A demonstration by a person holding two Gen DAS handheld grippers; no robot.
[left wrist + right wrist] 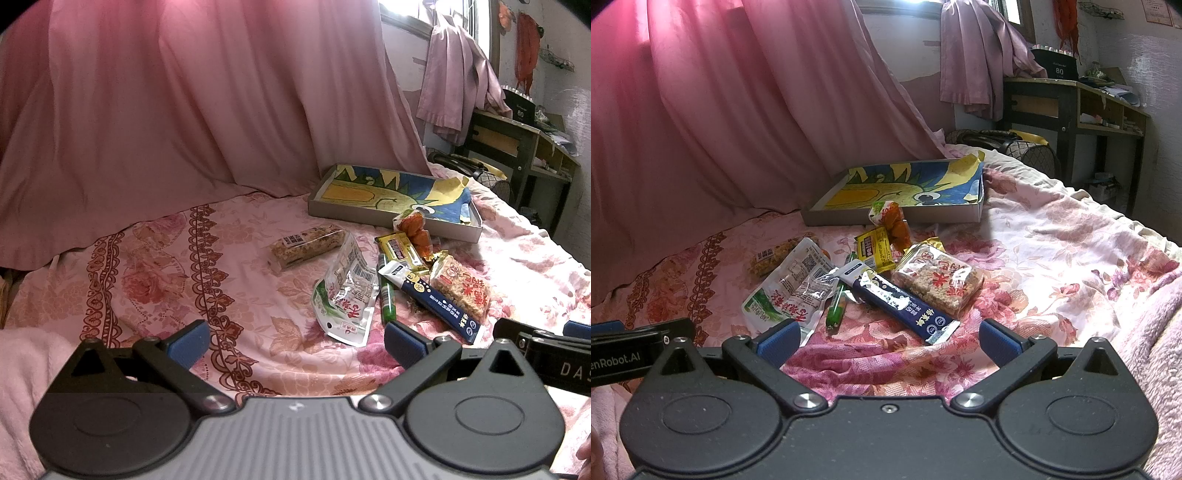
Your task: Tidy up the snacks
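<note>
Several snacks lie in a loose pile on the floral bedsheet: a white-green pouch (345, 295) (786, 291), a dark blue stick pack (437, 301) (899, 301), a rice cracker pack (461, 288) (938, 280), a yellow pack (400, 249) (875, 249), a green stick (388, 301) (835, 306), an orange snack bag (415, 227) (894, 219) and a cereal bar (306, 243) (768, 256). A shallow box with a cartoon picture (395, 195) (905, 192) lies behind them. My left gripper (295, 341) and right gripper (886, 341) are open and empty, short of the pile.
Pink curtains (184, 92) hang behind the bed. A wooden desk (1078, 99) stands at the back right, with a dark bag (1008, 142) by the bed's far end. A fluffy pink blanket (1152, 332) lies at the right.
</note>
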